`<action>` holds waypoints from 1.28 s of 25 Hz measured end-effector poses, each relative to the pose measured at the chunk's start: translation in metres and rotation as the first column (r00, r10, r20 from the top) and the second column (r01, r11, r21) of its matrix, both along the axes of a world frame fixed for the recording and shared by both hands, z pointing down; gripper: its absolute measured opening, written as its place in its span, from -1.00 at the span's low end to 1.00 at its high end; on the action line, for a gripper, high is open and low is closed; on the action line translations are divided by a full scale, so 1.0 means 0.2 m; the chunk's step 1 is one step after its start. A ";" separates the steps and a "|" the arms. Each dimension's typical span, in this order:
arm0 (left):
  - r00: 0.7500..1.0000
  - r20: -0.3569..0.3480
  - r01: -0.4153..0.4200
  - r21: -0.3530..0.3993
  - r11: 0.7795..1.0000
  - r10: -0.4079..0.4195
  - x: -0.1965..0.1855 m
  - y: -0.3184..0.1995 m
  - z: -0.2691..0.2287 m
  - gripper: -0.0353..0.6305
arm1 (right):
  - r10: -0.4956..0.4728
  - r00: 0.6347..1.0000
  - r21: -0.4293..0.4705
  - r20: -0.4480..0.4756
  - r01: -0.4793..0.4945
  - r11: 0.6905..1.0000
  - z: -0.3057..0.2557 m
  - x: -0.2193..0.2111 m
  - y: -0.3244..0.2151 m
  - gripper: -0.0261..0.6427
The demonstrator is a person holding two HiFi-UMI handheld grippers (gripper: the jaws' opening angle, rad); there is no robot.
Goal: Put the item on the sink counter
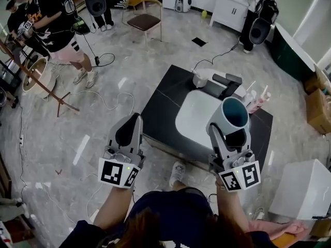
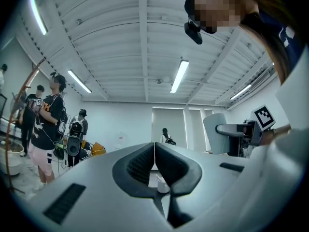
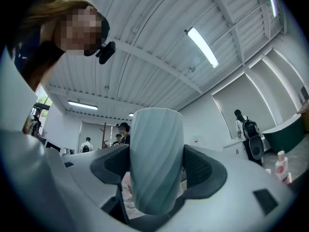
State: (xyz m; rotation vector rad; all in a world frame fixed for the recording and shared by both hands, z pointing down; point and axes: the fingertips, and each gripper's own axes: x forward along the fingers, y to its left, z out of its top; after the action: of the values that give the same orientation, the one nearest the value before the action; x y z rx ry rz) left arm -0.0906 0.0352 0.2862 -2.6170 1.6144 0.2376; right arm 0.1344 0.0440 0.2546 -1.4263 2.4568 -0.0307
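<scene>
Cup (image 1: 232, 113) is in the right gripper (image 1: 230, 131), up over the sink counter (image 1: 164, 98), not set down yet

The right fingers are spread wide and clamped on the ribbed sides of the pale teal cup, which is upright with its mouth up. The left gripper (image 1: 131, 124) has its fingers pressed together with nothing in them. The cup hangs in the air over the near right part of the dark surface, just beside the white basin (image 1: 192, 119). My worry is that the grip is only on curved sides, so a bump on the basin rim could twist it loose, or it lands in the basin instead of on the surface. The bottles (image 1: 257, 98) at the far right corner look easy to knock too. I can't see the cup's base, and the cup blocks the patch of surface below it, so no idea if that spot is free.
</scene>
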 end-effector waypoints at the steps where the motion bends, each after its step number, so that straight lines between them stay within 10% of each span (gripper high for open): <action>1: 1.000 -0.001 0.014 -0.002 1.000 -0.014 0.02 -0.06 0.00 -0.82 | -0.014 1.000 -0.002 0.000 0.014 1.000 0.00 0.02 -0.07 0.14; 15: 0.995 0.001 0.096 -0.062 0.993 -0.096 0.11 -0.61 0.12 -0.82 | -0.133 0.991 -0.077 0.016 0.133 0.988 0.14 0.06 -0.70 0.14; 32: 0.999 0.001 -0.037 -0.122 0.992 0.038 -0.14 -1.21 0.26 -0.82 | -0.052 0.999 -0.189 -0.006 0.050 0.981 0.45 -0.28 -1.15 0.14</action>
State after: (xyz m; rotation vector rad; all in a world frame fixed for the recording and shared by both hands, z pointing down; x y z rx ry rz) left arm -0.1196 -0.2059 0.3376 -2.7375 1.6298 0.1410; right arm 0.0781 -0.1866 0.3440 -1.4400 2.5571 -0.2748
